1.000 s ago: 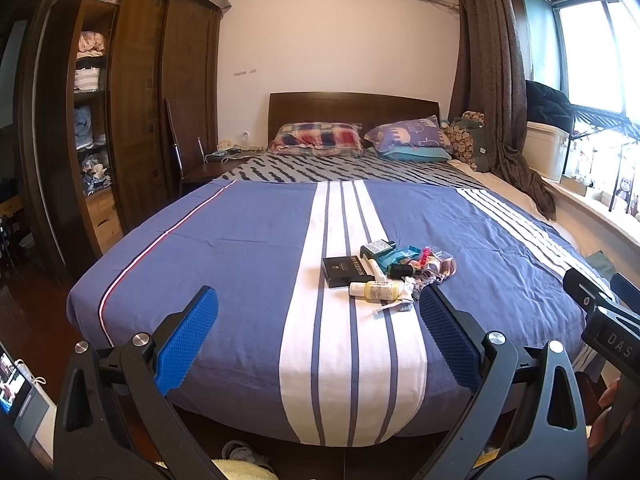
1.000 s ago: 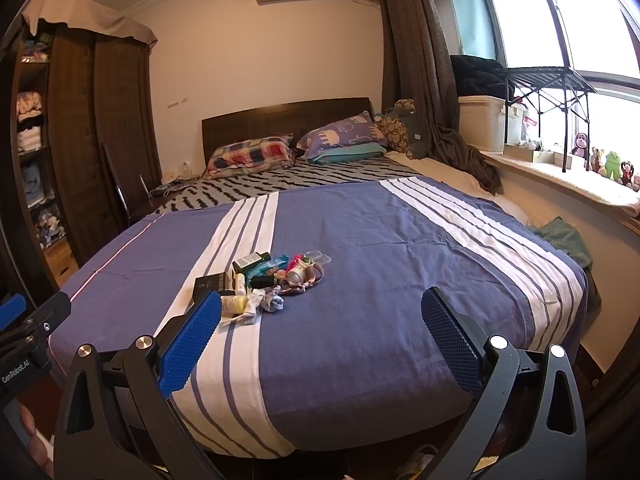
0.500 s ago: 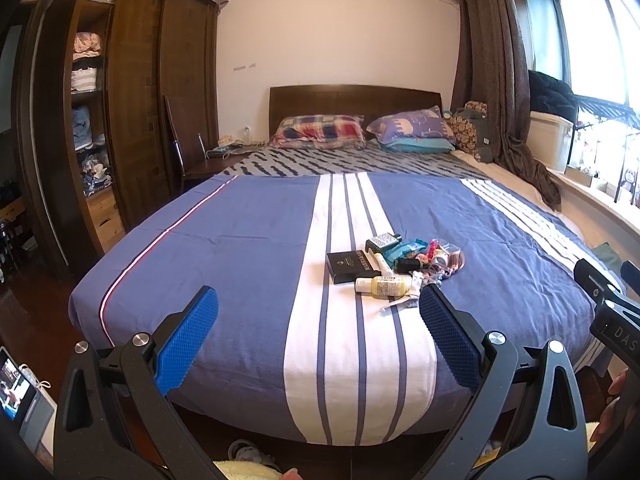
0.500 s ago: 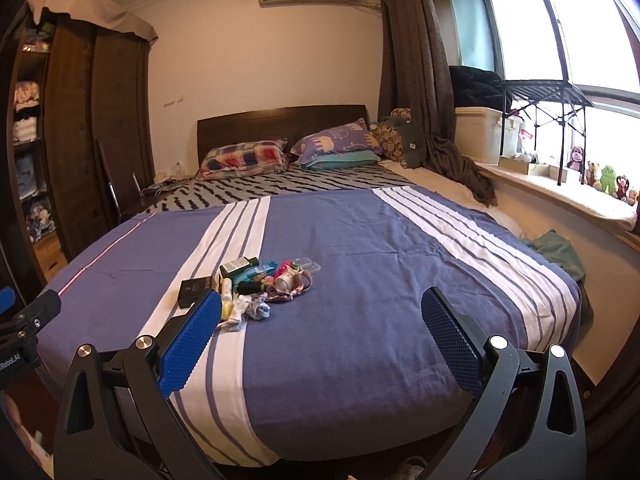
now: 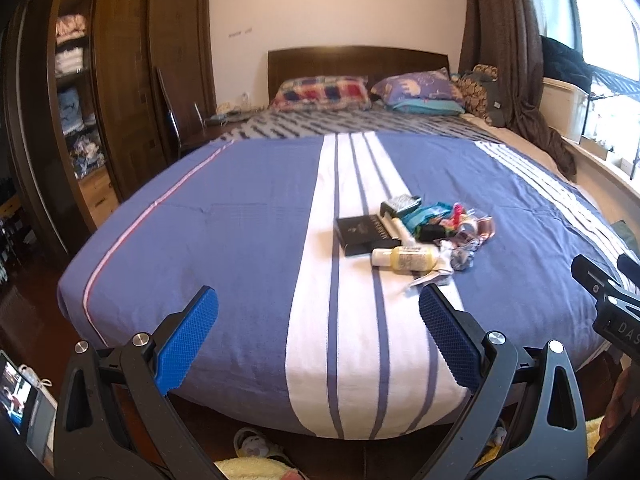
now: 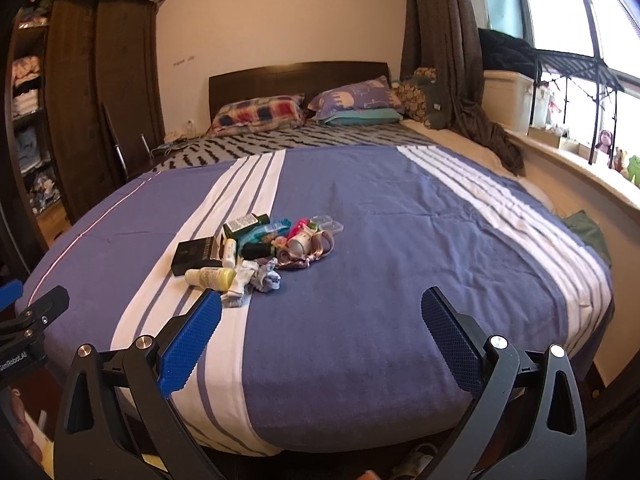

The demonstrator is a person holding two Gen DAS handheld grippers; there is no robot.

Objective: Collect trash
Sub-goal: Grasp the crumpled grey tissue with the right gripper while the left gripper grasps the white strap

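A small pile of trash lies on the blue striped bedspread [image 5: 224, 240]: a black box [image 5: 362, 234], a yellow bottle [image 5: 408, 258], a green carton [image 5: 400, 204], crumpled wrappers [image 5: 460, 254] and colourful bits. The pile also shows in the right wrist view, with the black box [image 6: 194, 256] and yellow bottle [image 6: 210, 278]. My left gripper [image 5: 318, 340] is open and empty over the foot of the bed, short of the pile. My right gripper [image 6: 322, 338] is open and empty, to the right of the pile.
Pillows [image 5: 324, 92] lie at the wooden headboard. A tall dark wardrobe [image 5: 120, 80] stands on the left, with a chair [image 5: 176, 120] beside it. A curtain [image 6: 452, 60] and a windowsill with a white bin [image 6: 512, 100] are on the right. Slippers [image 5: 256, 444] lie on the floor below.
Both grippers have moved closer to the bed and tipped a little downward, so the pile looks larger. Both stay open.
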